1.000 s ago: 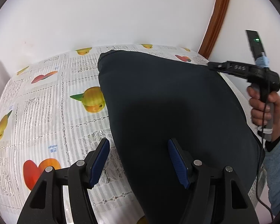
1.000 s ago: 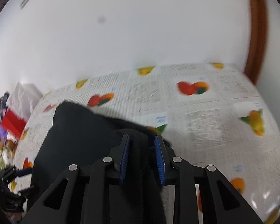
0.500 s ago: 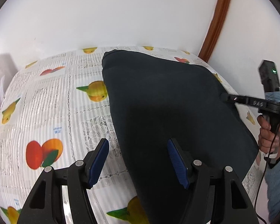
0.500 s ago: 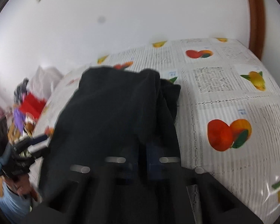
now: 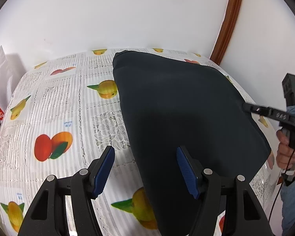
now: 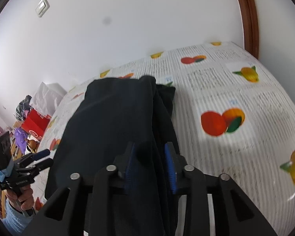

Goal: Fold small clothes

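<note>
One dark garment (image 5: 179,118) lies flat on the fruit-print tablecloth (image 5: 55,106), already doubled into a rough rectangle, with at least one more fold left, I judge. Right gripper (image 6: 150,167) is opening, bunched cloth edge between its pads. Left gripper (image 5: 145,173) stands apart, empty, above the near edge.

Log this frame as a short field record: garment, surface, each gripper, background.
garment: dark garment, folded over, lying flat on the table
surface: fruit-print tablecloth
left gripper: open, nothing pinched; garment edge lies under the gap
right gripper: jaws opening, garment folds between the pads
right hand: at the garment's right edge, holding the gripper handle
background: white wall, wooden door frame, red box in clutter
</note>
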### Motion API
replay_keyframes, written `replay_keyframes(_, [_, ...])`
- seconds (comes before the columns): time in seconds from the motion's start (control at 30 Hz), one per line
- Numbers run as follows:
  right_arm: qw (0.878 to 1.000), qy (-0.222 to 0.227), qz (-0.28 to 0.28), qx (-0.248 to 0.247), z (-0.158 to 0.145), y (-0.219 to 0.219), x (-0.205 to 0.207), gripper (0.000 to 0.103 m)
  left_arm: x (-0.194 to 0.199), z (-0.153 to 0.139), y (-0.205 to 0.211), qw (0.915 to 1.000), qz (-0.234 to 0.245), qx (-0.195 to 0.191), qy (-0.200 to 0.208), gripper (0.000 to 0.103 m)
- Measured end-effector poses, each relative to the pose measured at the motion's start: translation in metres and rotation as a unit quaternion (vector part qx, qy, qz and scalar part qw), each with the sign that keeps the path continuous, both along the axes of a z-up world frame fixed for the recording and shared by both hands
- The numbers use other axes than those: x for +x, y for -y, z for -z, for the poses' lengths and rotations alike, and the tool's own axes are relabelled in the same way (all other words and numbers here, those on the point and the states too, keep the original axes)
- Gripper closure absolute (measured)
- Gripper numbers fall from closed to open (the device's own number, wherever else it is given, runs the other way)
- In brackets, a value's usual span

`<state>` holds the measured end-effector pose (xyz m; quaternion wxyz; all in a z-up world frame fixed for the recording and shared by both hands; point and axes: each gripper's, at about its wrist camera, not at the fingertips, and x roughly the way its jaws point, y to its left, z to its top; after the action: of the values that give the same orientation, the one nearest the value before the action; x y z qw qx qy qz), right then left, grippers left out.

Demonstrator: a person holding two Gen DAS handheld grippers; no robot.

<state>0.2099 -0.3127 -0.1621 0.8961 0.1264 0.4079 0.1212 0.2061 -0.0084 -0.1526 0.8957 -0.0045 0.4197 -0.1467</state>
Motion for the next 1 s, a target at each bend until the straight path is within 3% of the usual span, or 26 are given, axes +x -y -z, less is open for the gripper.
replay_keyframes(0.07, [1.0, -0.016, -0.003, 0.002, 0.011, -0.004, 0.003, 0.075, -0.004, -0.001, 0.002, 1.0, -0.001, 0.003, 0.0, 0.04])
replay_keyframes(0.1, [1.0, -0.019, -0.006, 0.01, 0.015, -0.005, 0.005, 0.093, -0.006, -0.001, 0.003, 1.0, -0.002, 0.006, 0.0, 0.04])
replay_keyframes(0.13, [1.0, -0.012, -0.004, 0.021, 0.017, -0.004, 0.004, 0.096, -0.008, -0.002, 0.004, 1.0, -0.002, 0.009, 0.001, 0.04])
replay_keyframes(0.27, [0.998, 0.037, 0.035, 0.027, 0.006, 0.005, -0.013, 0.098, -0.02, -0.005, 0.005, 0.9996, -0.002, 0.029, 0.005, 0.04])
replay_keyframes(0.5, [0.997, 0.033, 0.064, -0.024, -0.002, 0.015, -0.039, 0.101, -0.042, -0.004, 0.0, 0.9997, -0.002, 0.024, 0.004, 0.04])
replay_keyframes(0.67, [0.995, 0.049, 0.063, -0.068, -0.014, 0.022, -0.08, 0.096, -0.063, 0.002, -0.007, 0.9998, 0.003, 0.021, 0.001, 0.04])
replay_keyframes(0.8, [0.989, 0.051, 0.047, -0.129, -0.012, 0.018, -0.113, 0.061, -0.079, 0.009, -0.018, 0.9999, 0.006, 0.011, -0.01, 0.04])
replay_keyframes(1.0, [0.988, 0.034, -0.011, -0.151, 0.008, 0.008, -0.144, 0.06, -0.106, 0.023, -0.02, 0.9995, 0.028, 0.007, -0.015, 0.04])
